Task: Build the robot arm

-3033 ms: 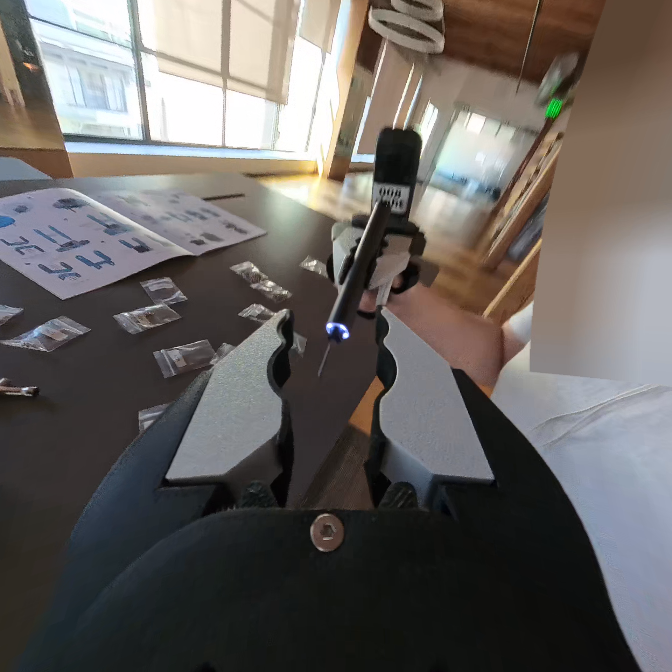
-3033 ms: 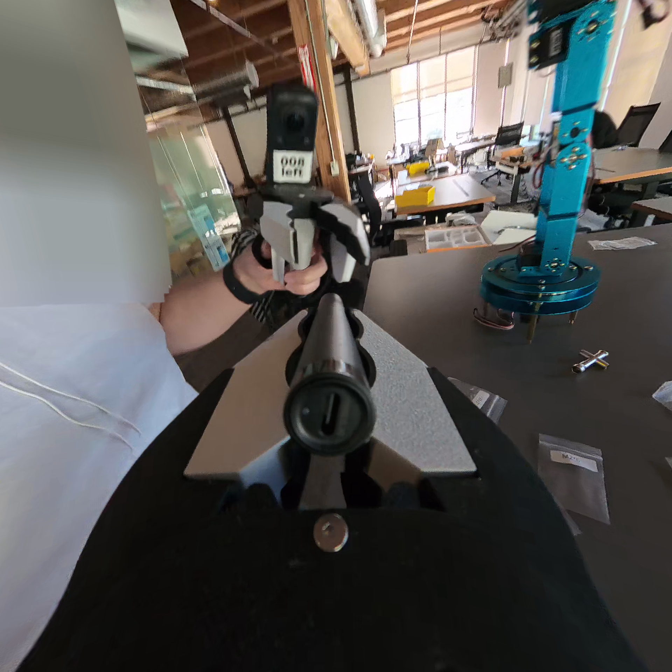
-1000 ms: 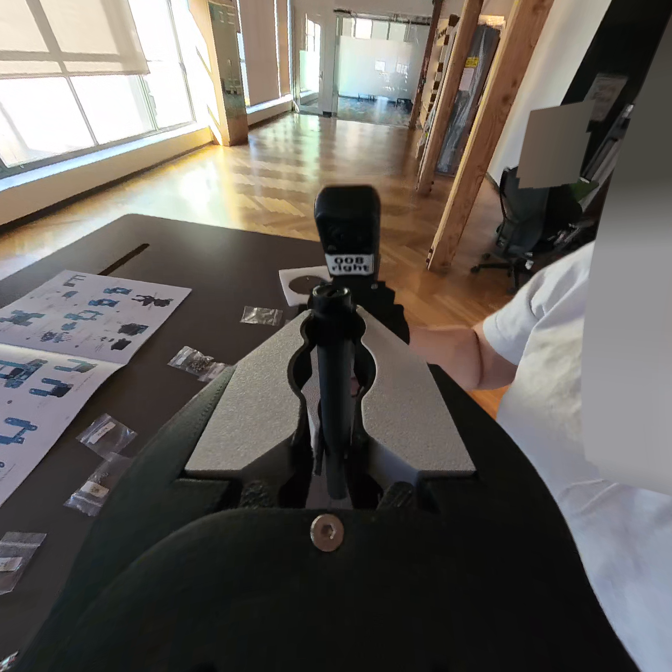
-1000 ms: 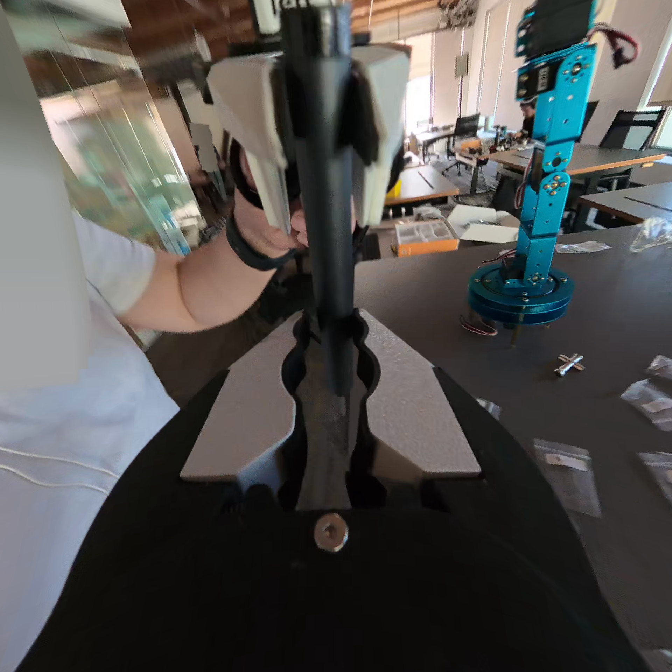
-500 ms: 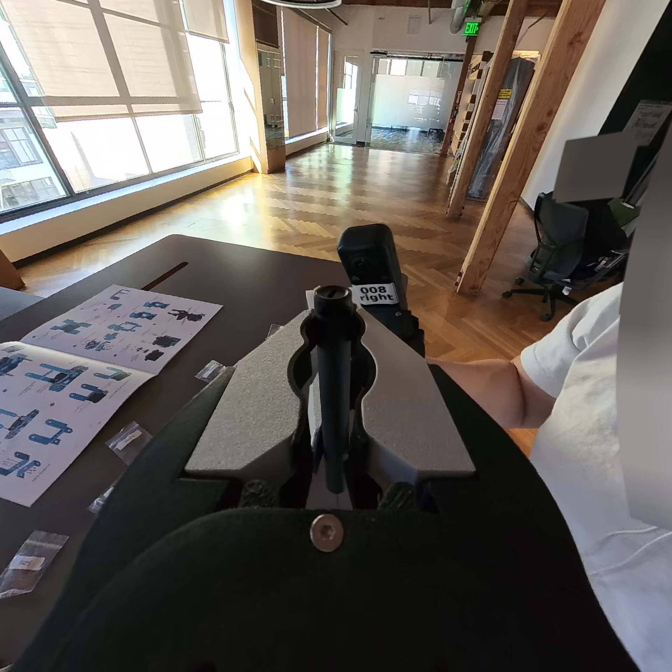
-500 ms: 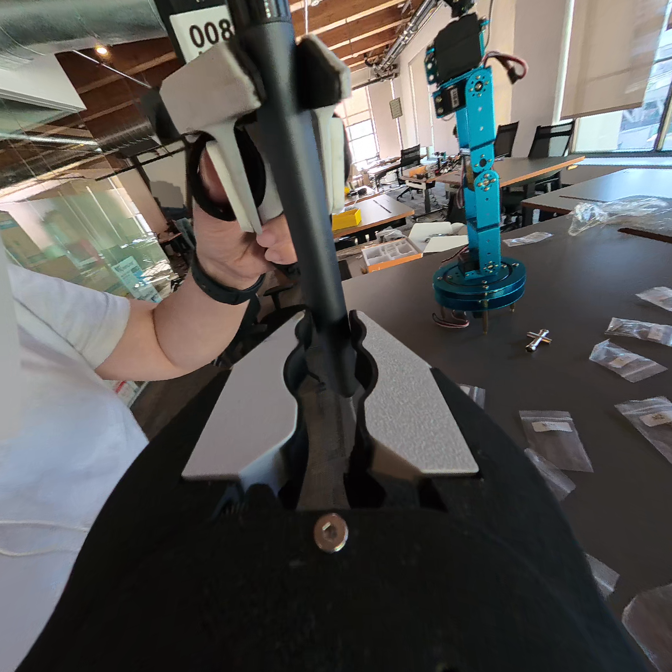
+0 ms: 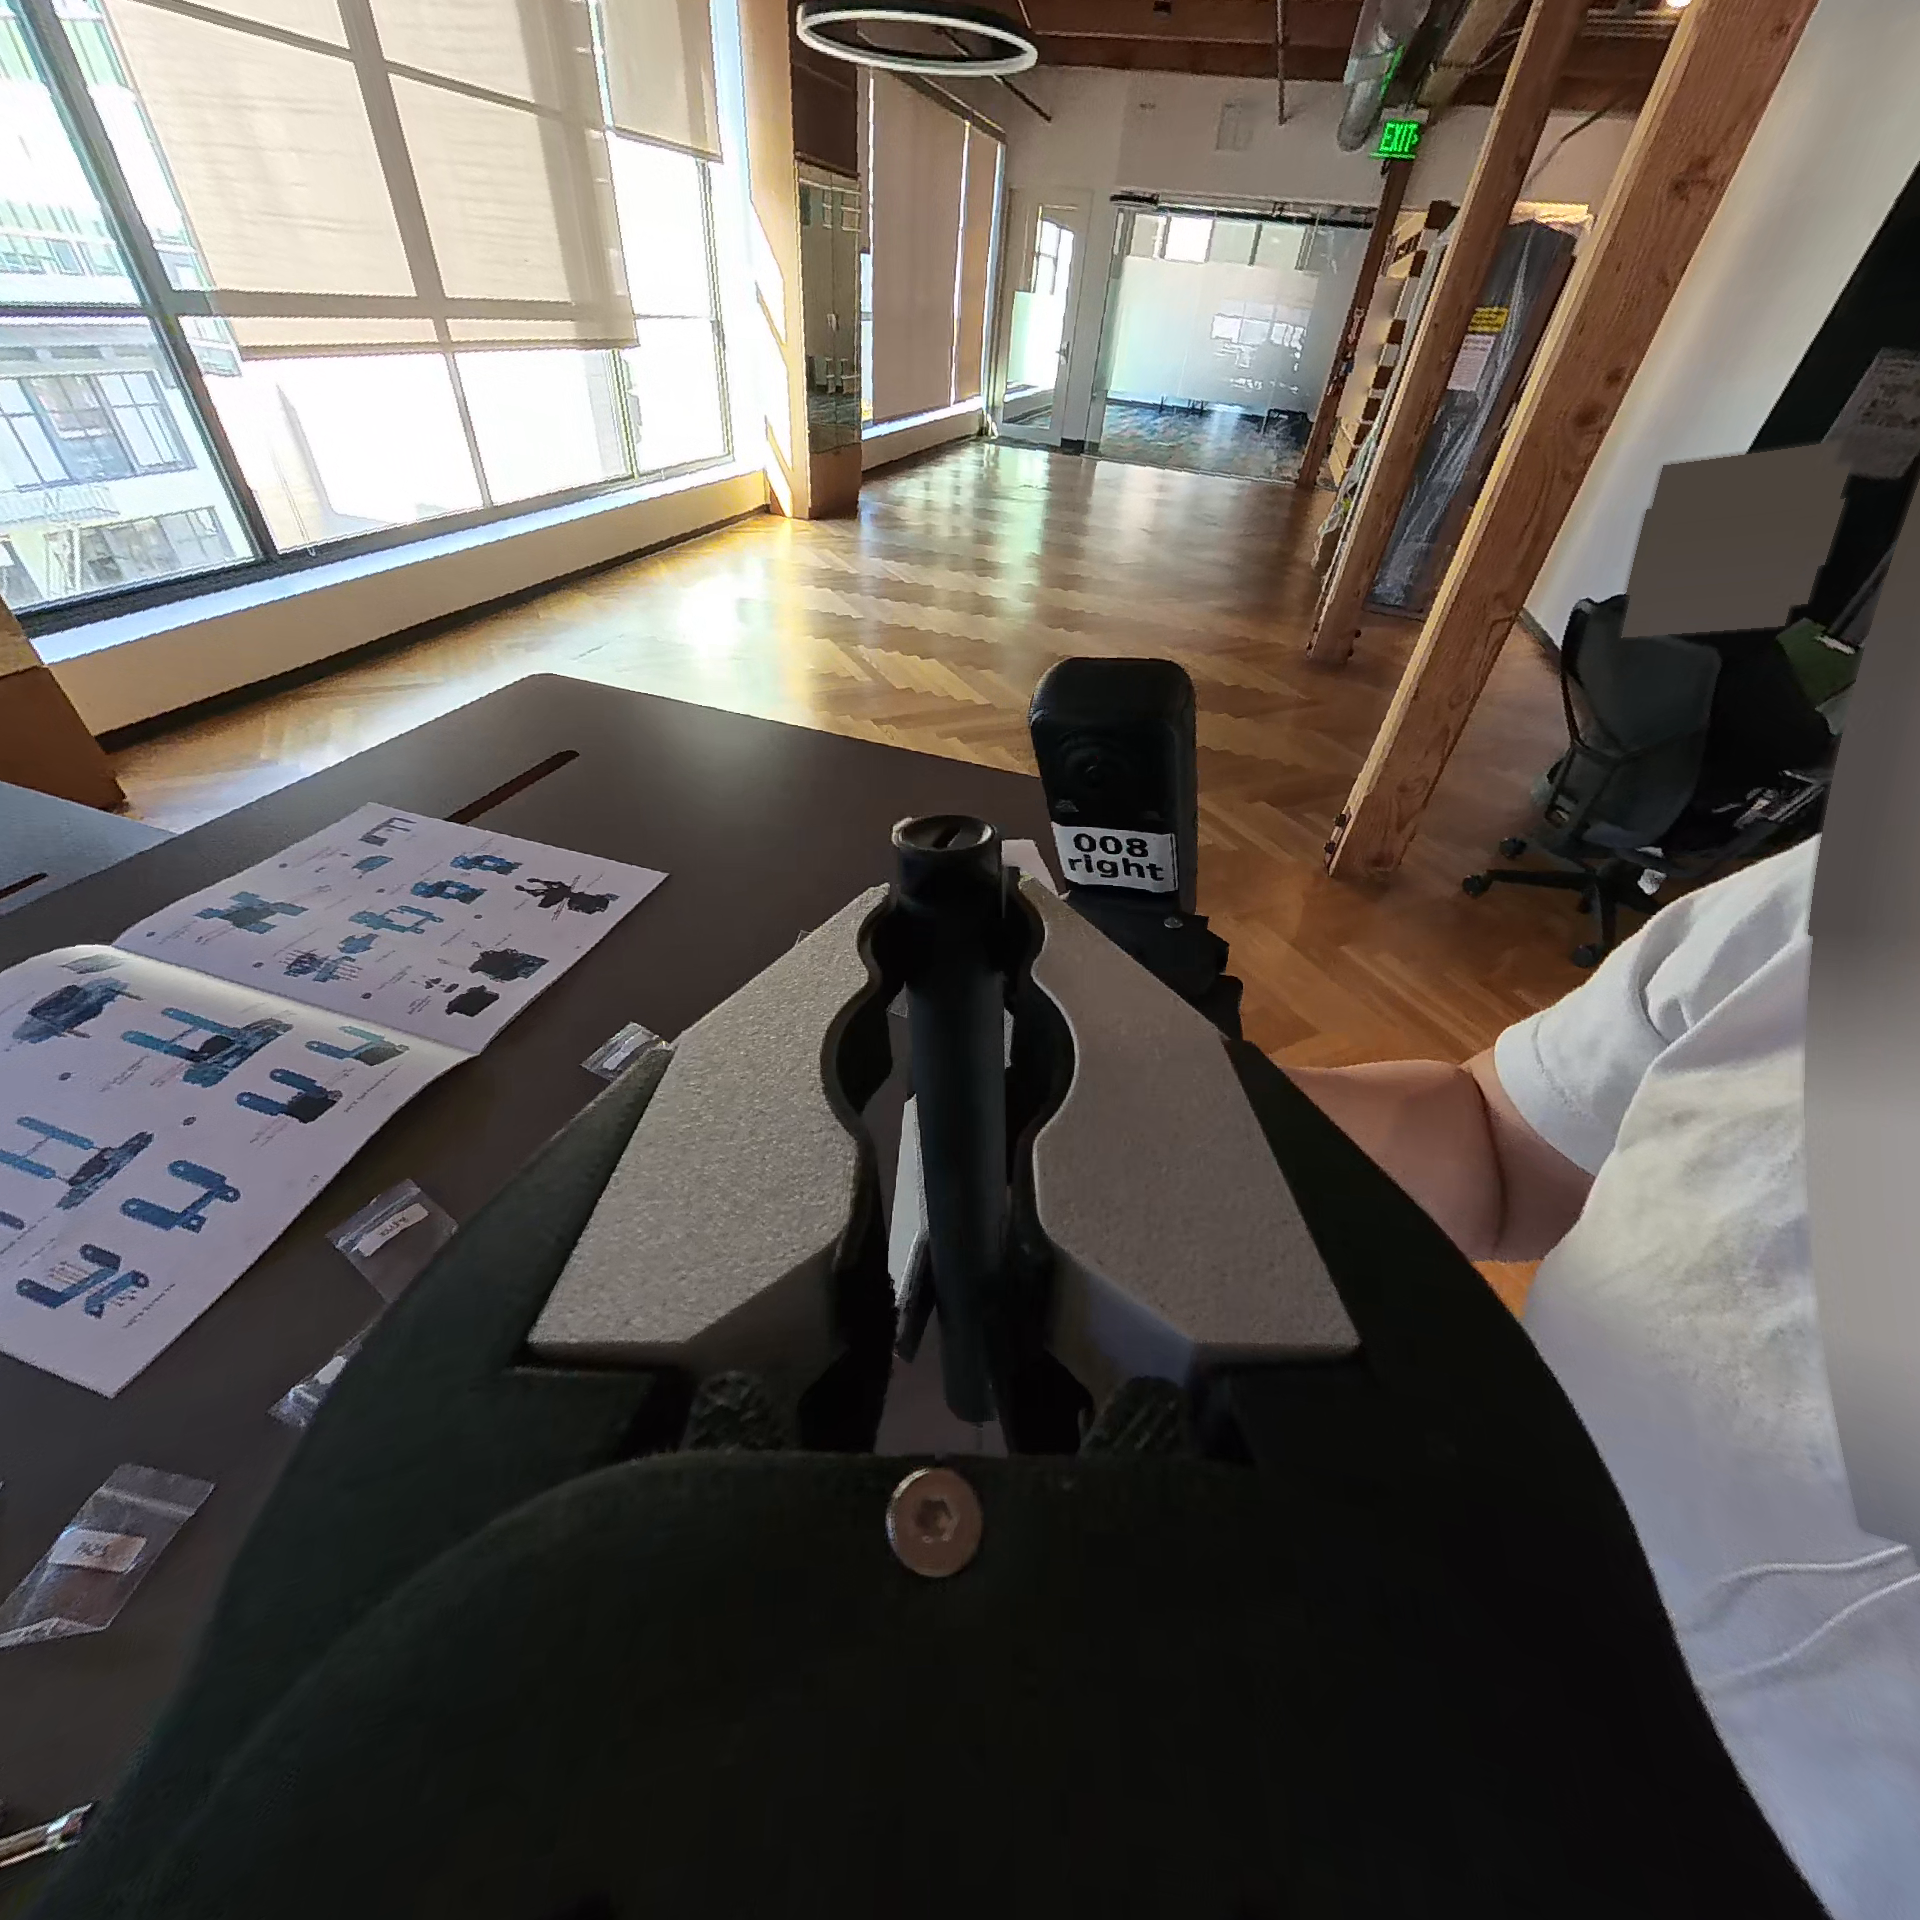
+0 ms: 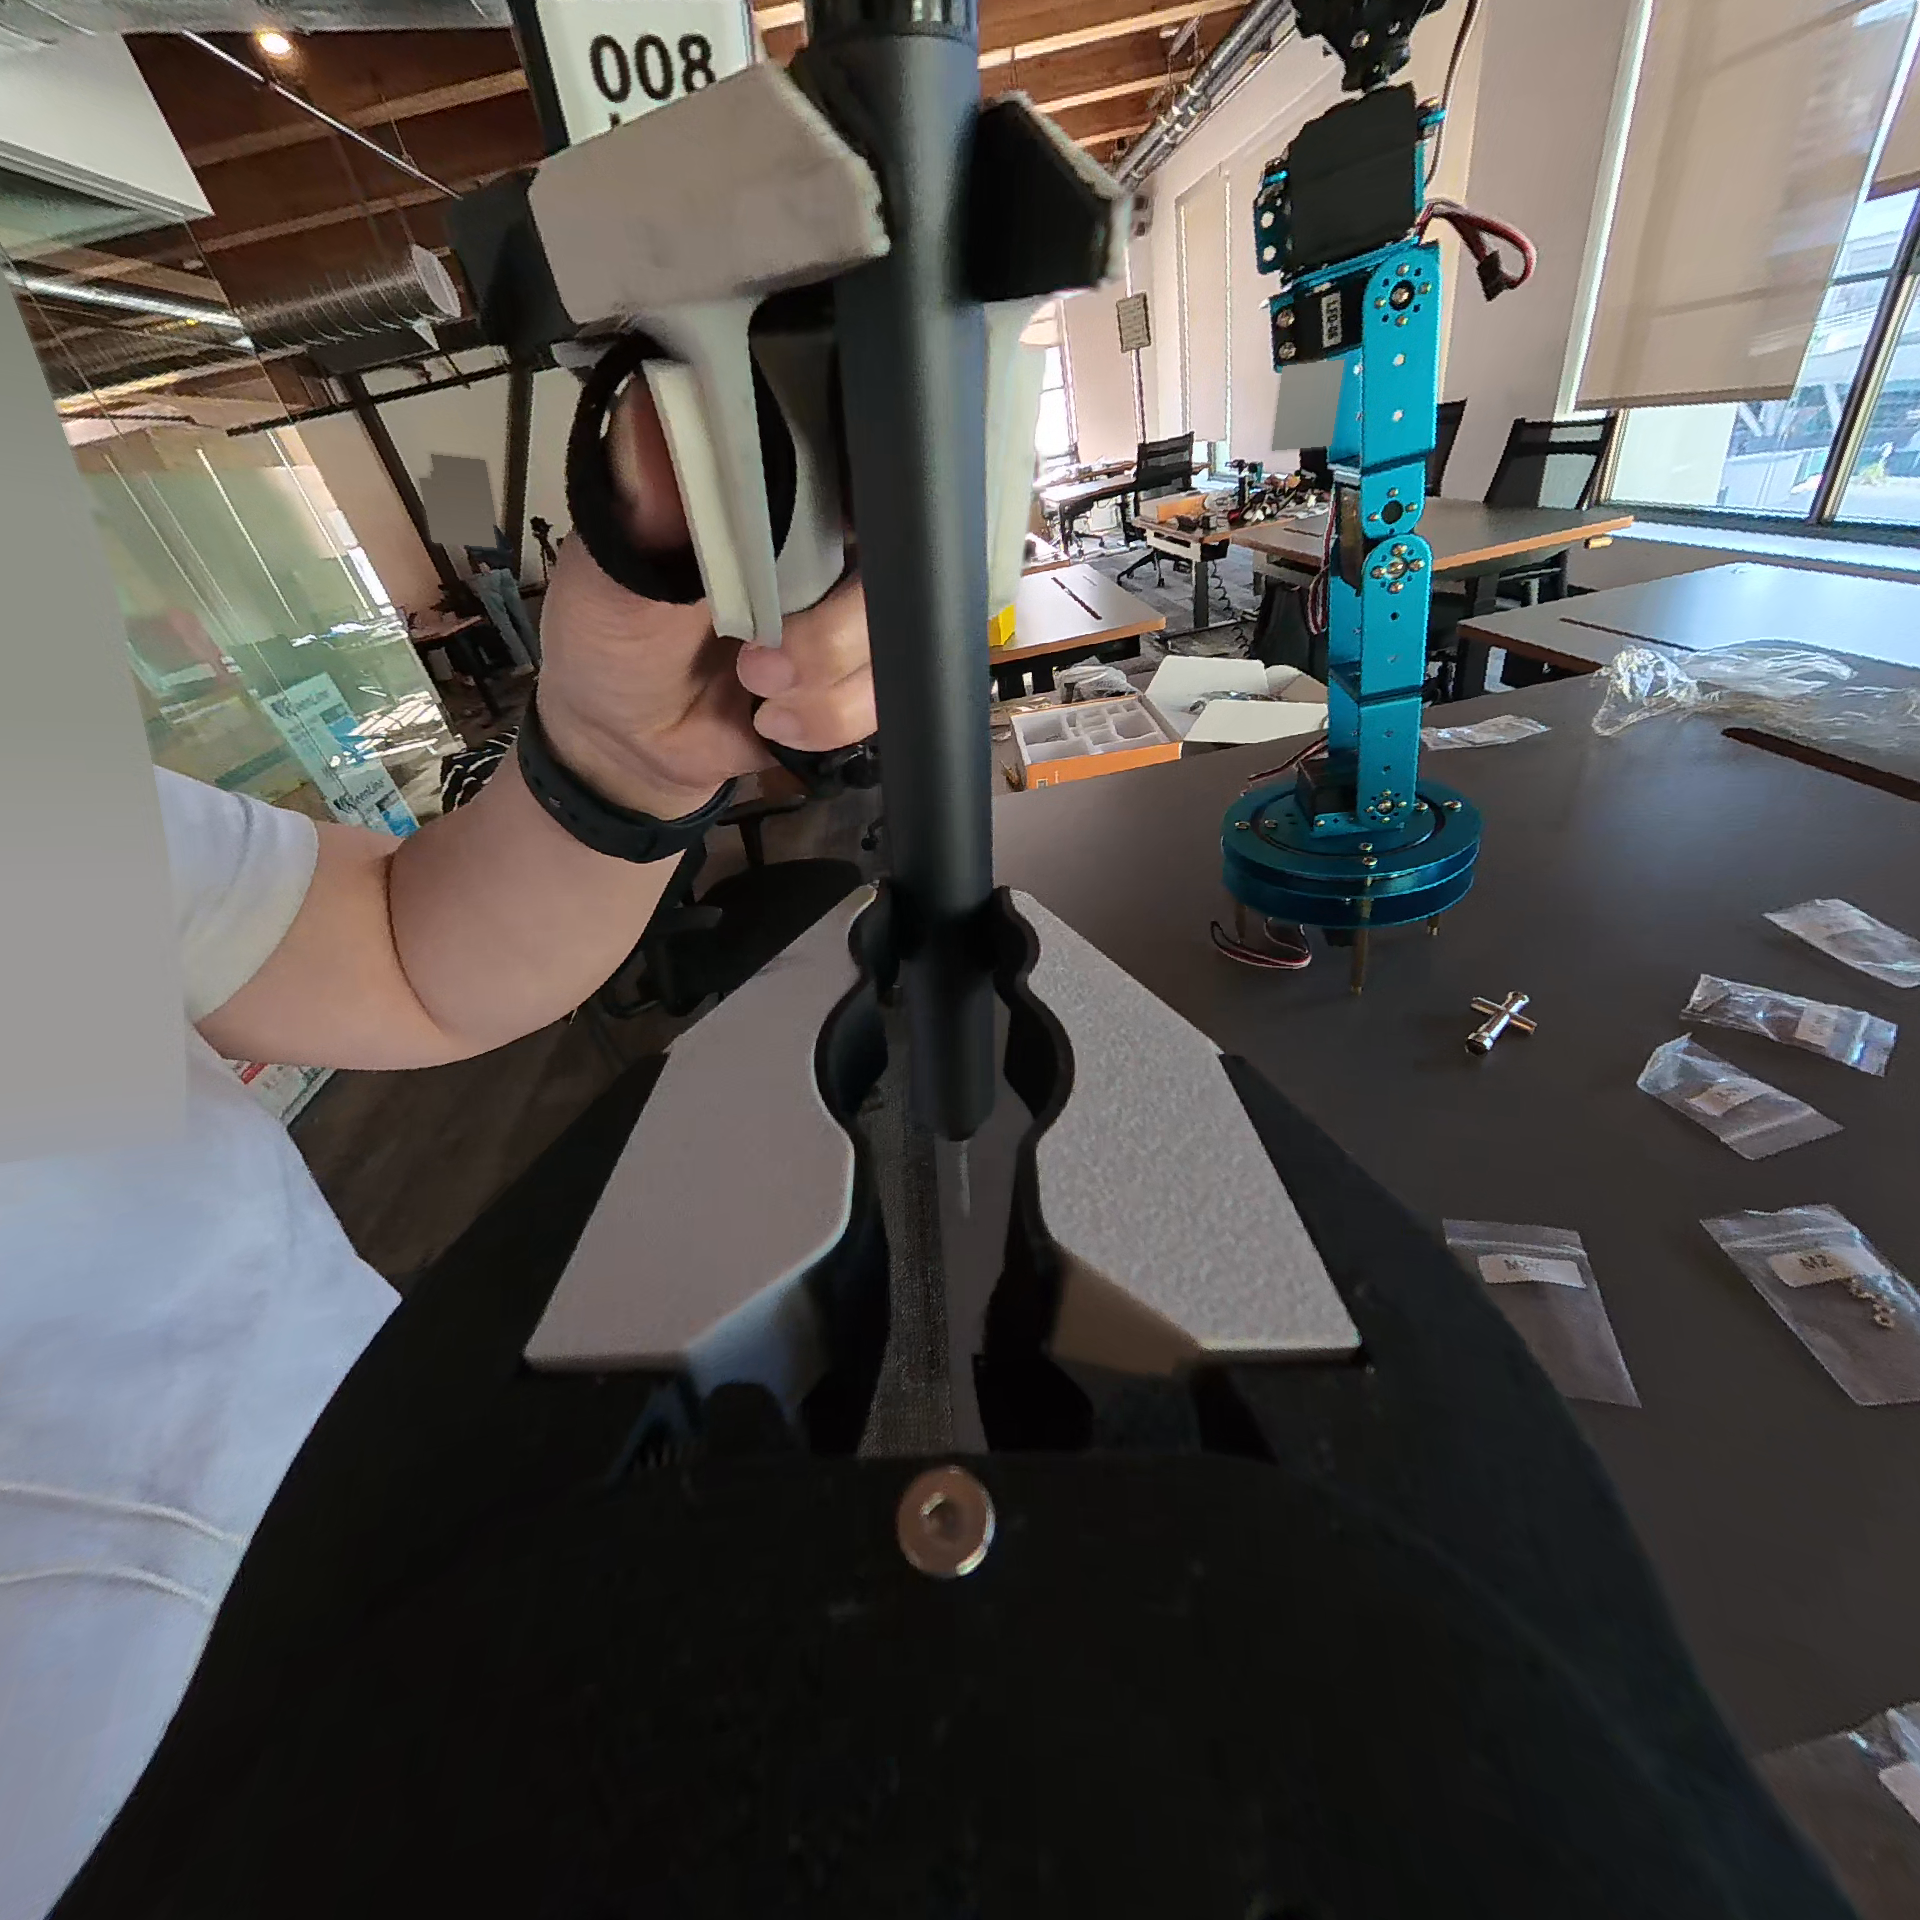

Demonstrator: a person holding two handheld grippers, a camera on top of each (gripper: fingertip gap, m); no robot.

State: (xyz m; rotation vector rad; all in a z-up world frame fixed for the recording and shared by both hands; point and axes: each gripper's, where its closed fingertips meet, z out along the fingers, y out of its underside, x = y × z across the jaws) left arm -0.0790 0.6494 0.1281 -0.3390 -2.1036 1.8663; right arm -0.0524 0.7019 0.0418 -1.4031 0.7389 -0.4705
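A black pen-shaped electric screwdriver (image 7: 956,1122) stands upright, butt end up, thin bit down. My left gripper (image 7: 948,925) is shut on its shaft. In the right wrist view the left gripper (image 8: 914,239) grips the screwdriver (image 8: 920,623) higher up, held by a hand with a black wristband. My right gripper (image 8: 943,925) has its jaws close around the tapered lower end, just above the bit; I cannot tell whether they clamp it. The right gripper's camera (image 7: 1117,790) shows just beyond the left fingers.
A dark table (image 7: 727,810) holds an open instruction booklet (image 7: 291,1018) and small plastic bags (image 7: 390,1231). A blue robot arm on a round base (image 8: 1361,623), a metal cross wrench (image 8: 1501,1018) and more bags (image 8: 1745,1107) lie to the right. A person in white stands close. The tips of one gripper are about 10 cm away from the tips of the other.
Three seconds ago only the right gripper held the screwdriver and the left was open. The left has since shut on it; both grippers have lifted and turned together with it.
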